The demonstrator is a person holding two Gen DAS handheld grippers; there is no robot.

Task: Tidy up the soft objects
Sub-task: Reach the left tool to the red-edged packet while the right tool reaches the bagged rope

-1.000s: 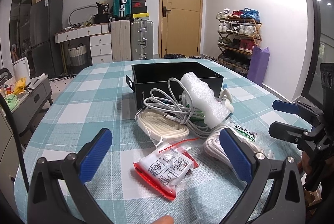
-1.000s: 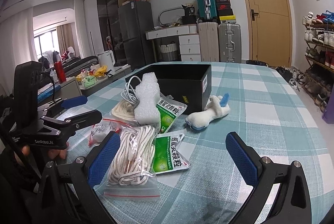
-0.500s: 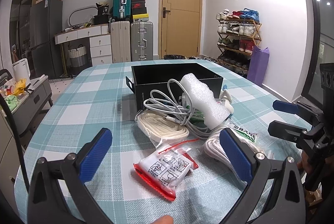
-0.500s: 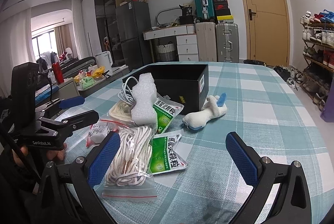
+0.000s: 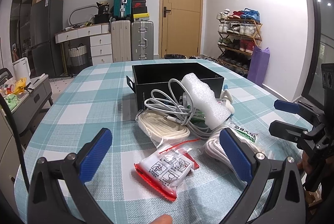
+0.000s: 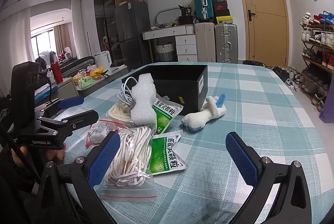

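Checkered surface point(image 5: 87, 98) carries a pile of soft things in front of a black box point(image 5: 177, 73). Foam point(image 6: 144, 103) tops the pile, with cable point(image 5: 167, 107) at its 9 o'clock and a plush point(image 6: 204, 115) at 3. Bagged rope point(image 6: 129, 157) lies at 6, beside green sachets point(image 6: 167, 159). Left gripper point(image 5: 167, 151) and right gripper point(image 6: 173, 157) hover with jaws wide apart, empty.

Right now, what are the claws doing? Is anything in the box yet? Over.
Left claw open, empty. Right claw open, empty. Black box looks empty; soft things piled in front. Foam block and white cable lean against its wall.
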